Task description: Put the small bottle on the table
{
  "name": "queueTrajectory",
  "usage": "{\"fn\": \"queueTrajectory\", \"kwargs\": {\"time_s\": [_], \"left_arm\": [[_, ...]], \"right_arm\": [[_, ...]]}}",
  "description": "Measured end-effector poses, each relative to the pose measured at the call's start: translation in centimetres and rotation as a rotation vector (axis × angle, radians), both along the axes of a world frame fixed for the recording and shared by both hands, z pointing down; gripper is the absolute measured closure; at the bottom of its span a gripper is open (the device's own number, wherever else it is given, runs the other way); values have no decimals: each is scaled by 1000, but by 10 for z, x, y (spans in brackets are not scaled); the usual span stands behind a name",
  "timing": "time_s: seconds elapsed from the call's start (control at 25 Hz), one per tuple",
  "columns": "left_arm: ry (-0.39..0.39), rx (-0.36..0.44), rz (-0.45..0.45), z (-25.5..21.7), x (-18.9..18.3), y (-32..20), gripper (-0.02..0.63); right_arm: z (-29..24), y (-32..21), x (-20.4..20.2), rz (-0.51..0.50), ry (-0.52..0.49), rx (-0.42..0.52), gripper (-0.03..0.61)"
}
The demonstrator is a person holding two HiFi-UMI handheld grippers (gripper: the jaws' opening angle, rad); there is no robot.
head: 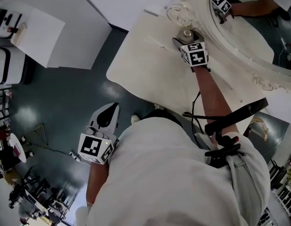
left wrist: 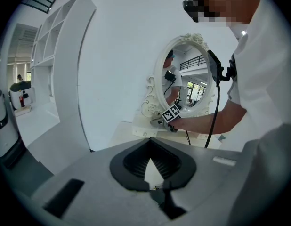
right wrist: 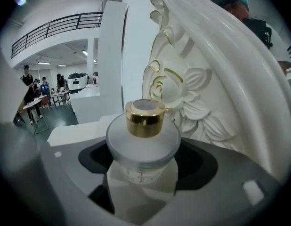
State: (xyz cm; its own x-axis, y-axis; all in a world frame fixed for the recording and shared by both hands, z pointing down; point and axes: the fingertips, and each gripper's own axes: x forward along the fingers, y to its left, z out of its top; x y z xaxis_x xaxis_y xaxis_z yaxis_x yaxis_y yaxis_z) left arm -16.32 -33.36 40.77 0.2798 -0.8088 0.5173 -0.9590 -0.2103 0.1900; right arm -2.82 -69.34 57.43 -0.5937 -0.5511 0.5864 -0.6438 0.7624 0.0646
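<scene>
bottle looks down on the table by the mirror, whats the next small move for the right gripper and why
Probably draw the right gripper straight back, level. The small bottle stands upright on the table between fingers that seem clear of it, with the mirror frame close behind, so any sideways push could tip it.

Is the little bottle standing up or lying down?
Standing up: the frosted white glass bottle has its gold cap on top.

Matt grey plastic of my right gripper (right wrist: 141, 175) flanking the small bottle (right wrist: 143, 147): frosted glass under a glossy gold, metal-looking cap (right wrist: 144, 119).
</scene>
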Motion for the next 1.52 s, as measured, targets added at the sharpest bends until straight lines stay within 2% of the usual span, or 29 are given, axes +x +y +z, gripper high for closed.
{"fn": "queueTrajectory", "kwargs": {"time_s": [0.32,0.64,0.8,1.12,1.32,1.52], "left_arm": [[15,28,49,-2,-11,20,611],[33,60,120,-5,-24,54,611],[46,76,161,-3,-28,73,611],[55,98,240,0,-36,122,611],[64,113,284,3,-41,148,611],[75,120,314,7,-46,178,611]], "right_arm": [[-16,20,19,68,24,26,192],[-37,70,35,133,43,43,196],[-44,101,44,164,46,48,218],[-52,187,49,183,65,63,335],[-63,239,47,205,65,86,444],[-72,295,40,213,60,88,510]]}}
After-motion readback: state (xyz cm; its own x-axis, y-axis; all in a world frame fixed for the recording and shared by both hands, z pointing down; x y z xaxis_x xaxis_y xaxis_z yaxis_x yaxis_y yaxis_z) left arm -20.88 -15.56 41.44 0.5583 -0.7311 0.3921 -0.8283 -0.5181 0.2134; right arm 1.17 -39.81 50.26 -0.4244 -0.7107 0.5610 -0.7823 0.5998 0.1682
